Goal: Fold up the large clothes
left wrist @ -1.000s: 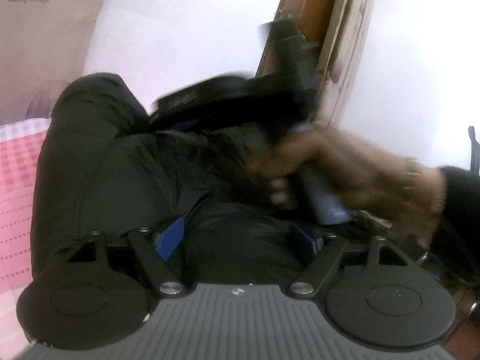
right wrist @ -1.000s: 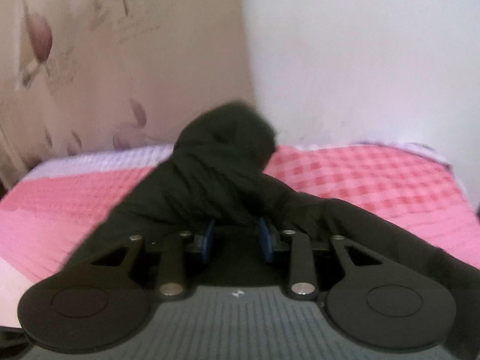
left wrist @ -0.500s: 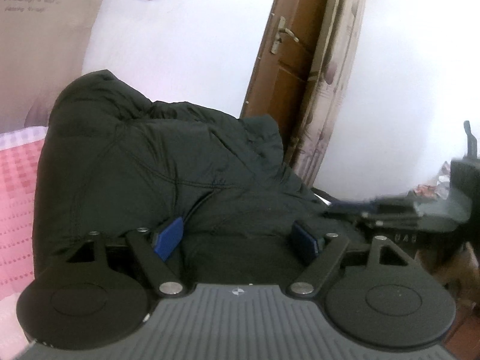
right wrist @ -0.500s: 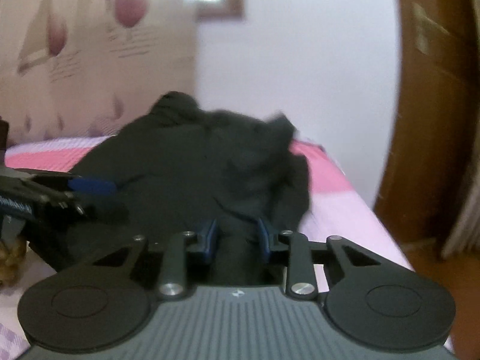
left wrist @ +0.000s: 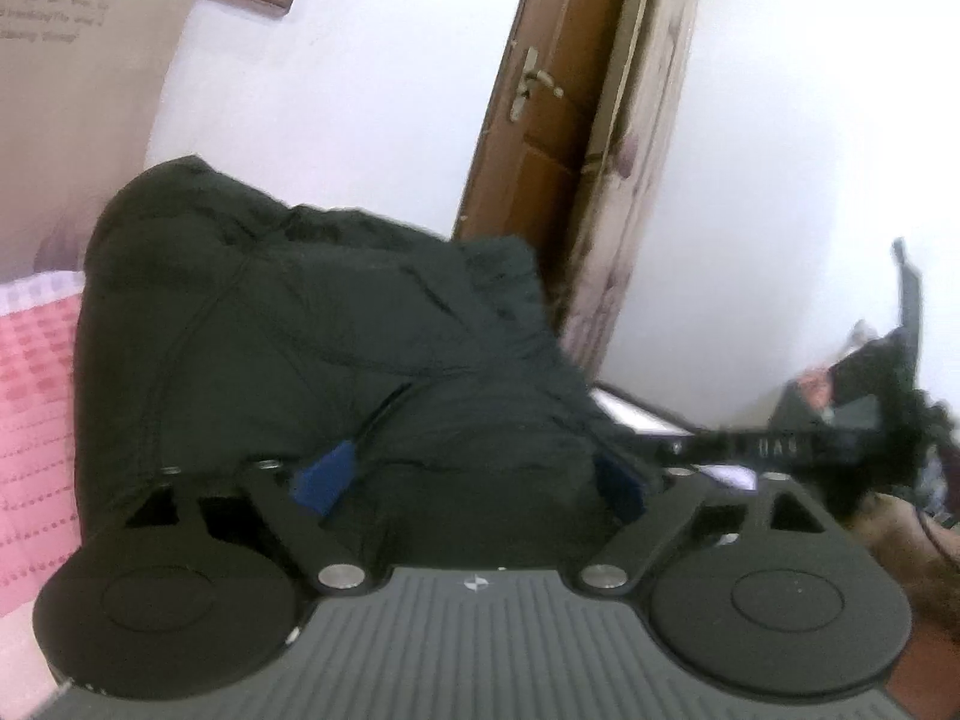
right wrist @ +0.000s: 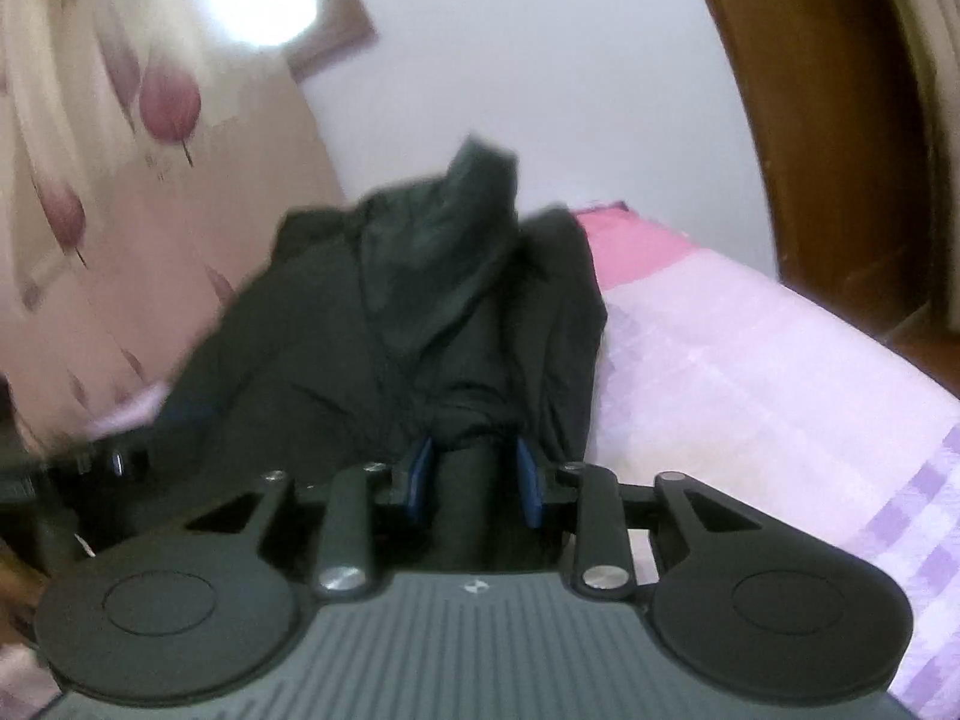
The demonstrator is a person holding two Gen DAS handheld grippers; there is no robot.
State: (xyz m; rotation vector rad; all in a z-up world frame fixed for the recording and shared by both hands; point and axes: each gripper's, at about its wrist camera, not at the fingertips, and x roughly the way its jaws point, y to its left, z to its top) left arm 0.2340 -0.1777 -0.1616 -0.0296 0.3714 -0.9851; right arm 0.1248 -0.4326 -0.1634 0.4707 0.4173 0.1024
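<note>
Right tool (right wrist: 474,474) pinches a bunched cuff of the dark jacket (right wrist: 432,300); left tool (left wrist: 468,480) gapes wide over it. Jacket's heaped on the bed (right wrist: 750,372), folding barely begun.

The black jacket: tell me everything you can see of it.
The black jacket is a dark, puffy, matte garment with stitched seams, heaped in rumpled folds on the pink checked bedspread. The right gripper has its blue-padded fingers closed on a bunched, gathered end. The left gripper stands wide open, with fabric lying between its fingers. Whether there is a zip or a hood cannot be made out.
</note>
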